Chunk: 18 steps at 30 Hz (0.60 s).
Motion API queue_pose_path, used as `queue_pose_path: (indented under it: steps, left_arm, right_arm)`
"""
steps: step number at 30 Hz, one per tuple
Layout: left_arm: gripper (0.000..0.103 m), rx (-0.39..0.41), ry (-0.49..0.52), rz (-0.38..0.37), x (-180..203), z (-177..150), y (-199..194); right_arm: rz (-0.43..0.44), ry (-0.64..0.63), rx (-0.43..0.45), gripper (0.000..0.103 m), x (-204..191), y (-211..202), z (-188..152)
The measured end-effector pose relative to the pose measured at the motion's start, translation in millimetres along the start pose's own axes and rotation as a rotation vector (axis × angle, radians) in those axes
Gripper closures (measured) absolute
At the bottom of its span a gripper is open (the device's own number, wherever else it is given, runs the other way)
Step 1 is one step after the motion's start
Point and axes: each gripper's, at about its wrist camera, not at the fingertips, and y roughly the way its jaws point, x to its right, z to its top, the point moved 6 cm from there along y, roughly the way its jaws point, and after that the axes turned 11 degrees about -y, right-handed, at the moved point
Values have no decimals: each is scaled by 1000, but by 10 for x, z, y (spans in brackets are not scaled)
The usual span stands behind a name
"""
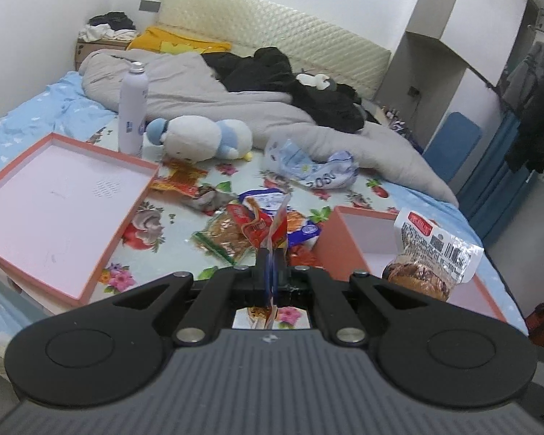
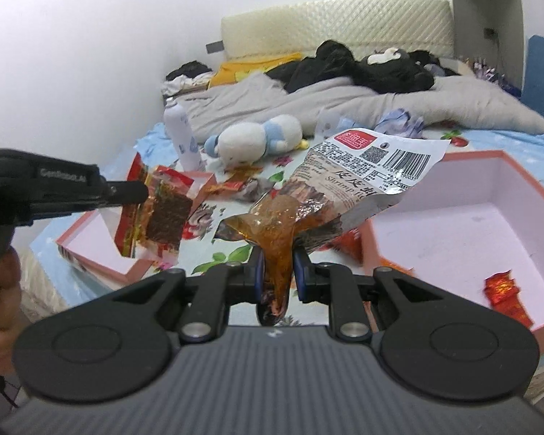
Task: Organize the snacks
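1. Right gripper (image 2: 276, 272) clamped on the amber, sauce-filled end of a clear shrimp snack pouch with a white barcode label (image 2: 348, 195); long axis running up and right from the fingers, toward the deep pink box with an orange rim (image 2: 464, 195) at right of frame.
2. Left gripper (image 1: 271, 272) pinched shut on a thin red foil snack packet (image 2: 156, 214), edge-on between the fingers.
3. Shallow pink lid tray (image 1: 54, 203) at left, nearer the left hand.
4. Both held raised, tilted down over the loose snack pile (image 1: 243, 224).
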Motion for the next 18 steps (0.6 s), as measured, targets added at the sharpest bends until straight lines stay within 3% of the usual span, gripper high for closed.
queue_pose_path:
  steps: [18]
  left_arm:
    - [101,-98,73,-176,933,-321,156]
  right_arm:
    - [-143,92,2,82,681,-392,-212]
